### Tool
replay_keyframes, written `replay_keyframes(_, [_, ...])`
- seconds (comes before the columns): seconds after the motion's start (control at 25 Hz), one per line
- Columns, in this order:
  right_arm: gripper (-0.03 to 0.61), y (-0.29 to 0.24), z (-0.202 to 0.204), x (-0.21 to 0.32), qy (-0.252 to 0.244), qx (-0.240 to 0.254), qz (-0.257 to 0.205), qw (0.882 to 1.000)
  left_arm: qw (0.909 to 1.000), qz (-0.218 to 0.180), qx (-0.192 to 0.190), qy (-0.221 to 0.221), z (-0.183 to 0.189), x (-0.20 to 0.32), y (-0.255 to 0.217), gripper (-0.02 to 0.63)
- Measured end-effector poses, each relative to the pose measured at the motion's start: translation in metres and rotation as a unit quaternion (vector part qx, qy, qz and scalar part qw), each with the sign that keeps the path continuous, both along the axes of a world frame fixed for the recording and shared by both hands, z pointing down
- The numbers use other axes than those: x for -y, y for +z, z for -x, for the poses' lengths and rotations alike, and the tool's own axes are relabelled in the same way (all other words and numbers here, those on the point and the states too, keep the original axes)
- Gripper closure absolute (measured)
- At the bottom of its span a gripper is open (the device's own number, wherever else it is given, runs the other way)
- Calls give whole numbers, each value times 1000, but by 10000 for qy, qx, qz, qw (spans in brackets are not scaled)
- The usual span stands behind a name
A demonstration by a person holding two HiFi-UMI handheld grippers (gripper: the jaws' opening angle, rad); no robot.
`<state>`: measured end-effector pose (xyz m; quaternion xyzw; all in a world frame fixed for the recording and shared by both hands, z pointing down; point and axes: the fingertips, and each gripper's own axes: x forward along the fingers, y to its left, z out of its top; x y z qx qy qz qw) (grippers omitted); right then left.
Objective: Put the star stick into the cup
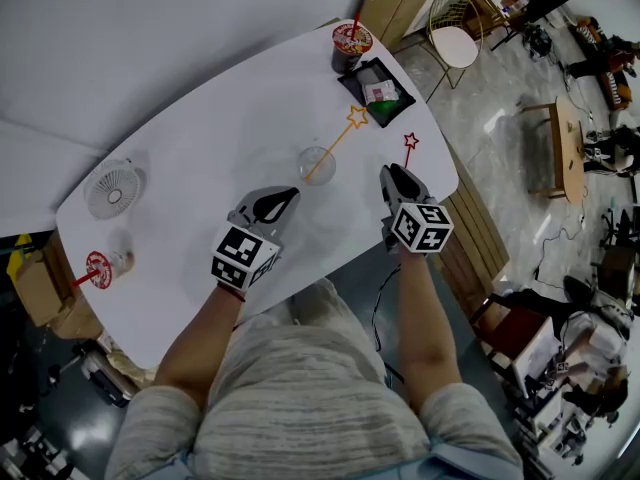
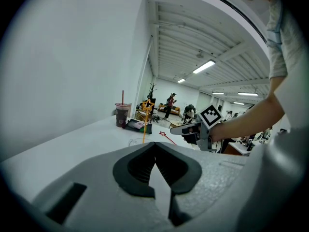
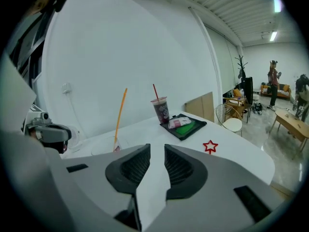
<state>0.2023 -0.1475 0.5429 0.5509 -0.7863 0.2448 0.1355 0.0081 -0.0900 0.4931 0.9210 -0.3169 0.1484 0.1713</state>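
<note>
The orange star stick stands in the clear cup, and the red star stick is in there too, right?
No. The orange star stick stands in the clear cup, but the red star stick lies on the table, as the head view shows.

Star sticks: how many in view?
2: orange star stick stands in the clear cup; red star stick lies on the table near the right gripper. None seem hidden.

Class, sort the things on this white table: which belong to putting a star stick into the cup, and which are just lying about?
For the job: red star stick, clear cup, orange star stick standing in it, open right gripper.
Lying about: fan, drink with red straw, black tray, red-lidded cup.
</note>
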Motion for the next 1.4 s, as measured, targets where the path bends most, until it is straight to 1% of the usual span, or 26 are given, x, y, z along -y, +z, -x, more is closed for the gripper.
replay_keyframes(0.04, [514, 3, -5, 0, 26, -29, 59, 10000, 10000, 2, 4, -2, 0, 1, 0, 600])
replay_keyframes(0.12, [503, 10, -17, 0, 96, -109, 160, 9998, 10000, 3, 14, -4, -1, 2, 0, 600])
replay_keyframes(0.28, [494, 21, -39, 0, 248, -306, 328, 9987, 10000, 5, 23, 1, -4, 2, 1, 600])
replay_keyframes(0.56, [486, 44, -64, -1, 518, -675, 735, 9937, 10000, 12, 53, 39, -6, 2, 0, 600])
replay_keyframes(0.76, [486, 64, -79, 3, 682, -953, 1139, 9866, 10000, 37, 82, 41, -8, 3, 4, 600])
replay_keyframes(1.04, [487, 82, -92, 10, 838, -1216, 1606, 9759, 9999, 76, 103, 24, -6, 4, 5, 600])
replay_keyframes(1.4, [497, 101, -95, 11, 732, -1406, 2446, 9566, 9999, 132, 86, -23, -4, 7, 8, 600])
